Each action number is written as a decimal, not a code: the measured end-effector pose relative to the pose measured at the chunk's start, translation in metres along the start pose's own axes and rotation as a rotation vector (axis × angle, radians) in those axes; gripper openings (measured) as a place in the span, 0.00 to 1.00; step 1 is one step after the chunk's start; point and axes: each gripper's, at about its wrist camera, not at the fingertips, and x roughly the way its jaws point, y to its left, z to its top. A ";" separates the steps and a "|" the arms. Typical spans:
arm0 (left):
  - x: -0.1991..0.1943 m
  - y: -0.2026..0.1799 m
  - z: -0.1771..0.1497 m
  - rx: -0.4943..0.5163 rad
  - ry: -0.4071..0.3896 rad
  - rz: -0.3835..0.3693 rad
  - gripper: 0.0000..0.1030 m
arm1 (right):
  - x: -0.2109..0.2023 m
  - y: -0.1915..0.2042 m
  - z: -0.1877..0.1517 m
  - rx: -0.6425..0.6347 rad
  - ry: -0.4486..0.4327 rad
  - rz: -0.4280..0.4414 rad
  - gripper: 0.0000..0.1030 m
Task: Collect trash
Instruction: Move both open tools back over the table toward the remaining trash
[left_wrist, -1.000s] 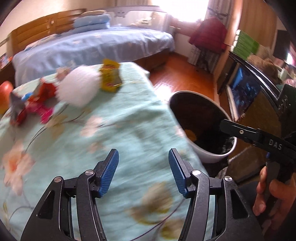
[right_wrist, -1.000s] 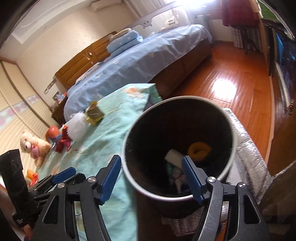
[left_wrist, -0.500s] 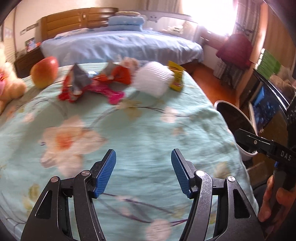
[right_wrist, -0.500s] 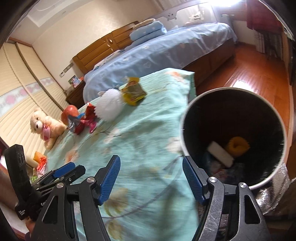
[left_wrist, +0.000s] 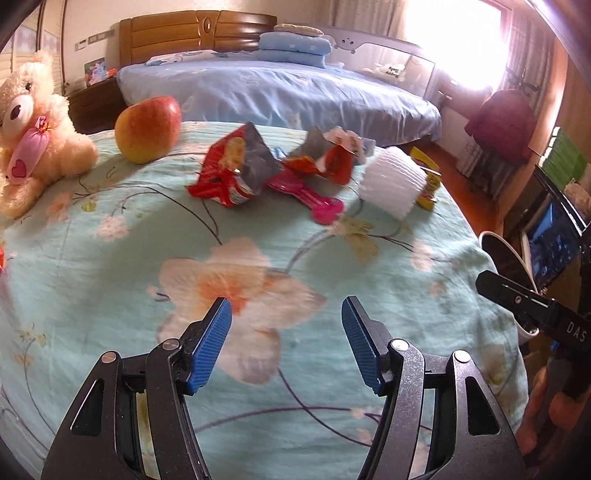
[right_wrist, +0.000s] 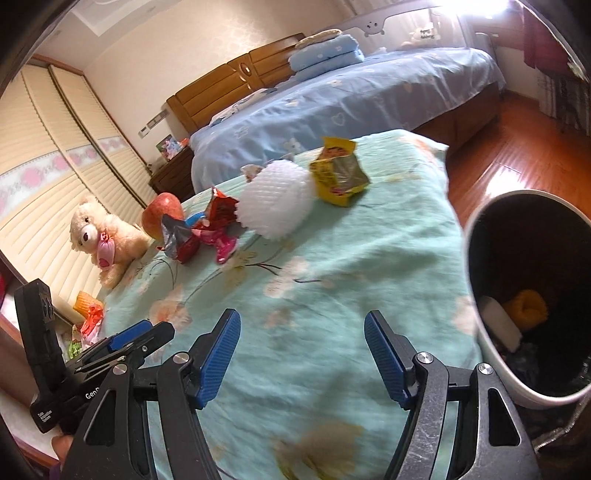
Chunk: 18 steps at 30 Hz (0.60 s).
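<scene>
Trash lies at the far side of a table under a teal flowered cloth (left_wrist: 295, 266): a red and silver snack bag (left_wrist: 232, 173), a pink wrapper (left_wrist: 310, 194), a red wrapper (left_wrist: 328, 162), a white foam net (left_wrist: 393, 182) and a yellow packet (right_wrist: 338, 171). A white bin with a dark inside (right_wrist: 532, 295) stands at the table's right edge and holds some rubbish. My left gripper (left_wrist: 286, 314) is open over the cloth, well short of the trash. My right gripper (right_wrist: 301, 325) is open too, between table and bin, with nothing in its jaws.
An apple (left_wrist: 147, 129) and a plush bear (left_wrist: 33, 125) sit at the table's far left. More small wrappers (right_wrist: 88, 314) lie at the left edge. A blue bed (left_wrist: 277, 92) stands behind, wooden floor (right_wrist: 498, 166) to the right.
Both grippers have swung left, away from the bin and over the table. The trash now lies ahead of the left gripper, and the bin has slid to the right edge of both views.
</scene>
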 end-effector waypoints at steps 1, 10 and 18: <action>0.001 0.002 0.002 -0.002 -0.001 0.003 0.61 | 0.005 0.004 0.002 -0.006 0.004 0.007 0.69; 0.012 0.023 0.028 -0.033 -0.016 0.021 0.61 | 0.028 0.024 0.019 -0.033 0.008 0.036 0.69; 0.024 0.033 0.056 -0.044 -0.034 0.040 0.61 | 0.051 0.028 0.035 -0.025 0.011 0.046 0.69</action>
